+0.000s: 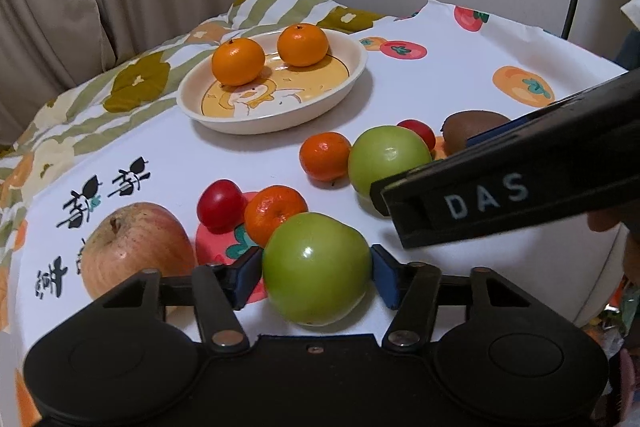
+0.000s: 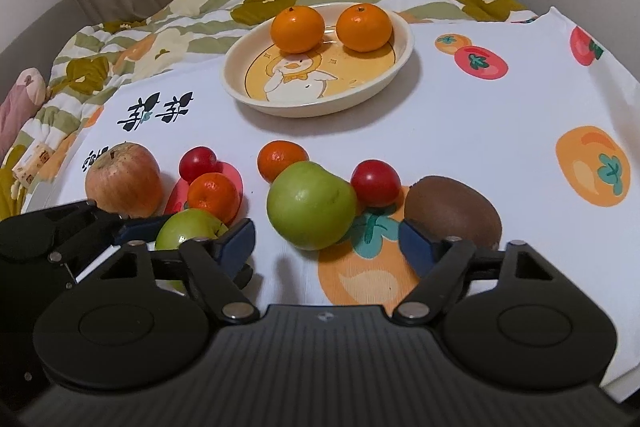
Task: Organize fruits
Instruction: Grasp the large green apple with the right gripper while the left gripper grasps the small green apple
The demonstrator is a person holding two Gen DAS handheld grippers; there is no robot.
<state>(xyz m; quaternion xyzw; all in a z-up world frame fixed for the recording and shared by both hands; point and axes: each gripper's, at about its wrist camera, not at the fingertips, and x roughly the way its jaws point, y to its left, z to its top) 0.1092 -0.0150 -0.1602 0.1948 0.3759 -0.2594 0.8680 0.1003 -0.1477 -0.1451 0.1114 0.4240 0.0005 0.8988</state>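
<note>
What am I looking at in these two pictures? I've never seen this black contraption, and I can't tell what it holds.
These are two handheld grippers, one in each of a person's hands, each with a fisheye camera looking along its two blue-padded fingers. One picture is from the left gripper, the other from the right gripper.

A fruit-print cloth carries a plate with two oranges in it. Loose in front lie a red apple, small mandarins, red plums, a kiwi and two green apples.

The left gripper's pads press both sides of the near green apple. The right gripper is open and holds nothing; the far green apple lies just ahead of it.
</note>
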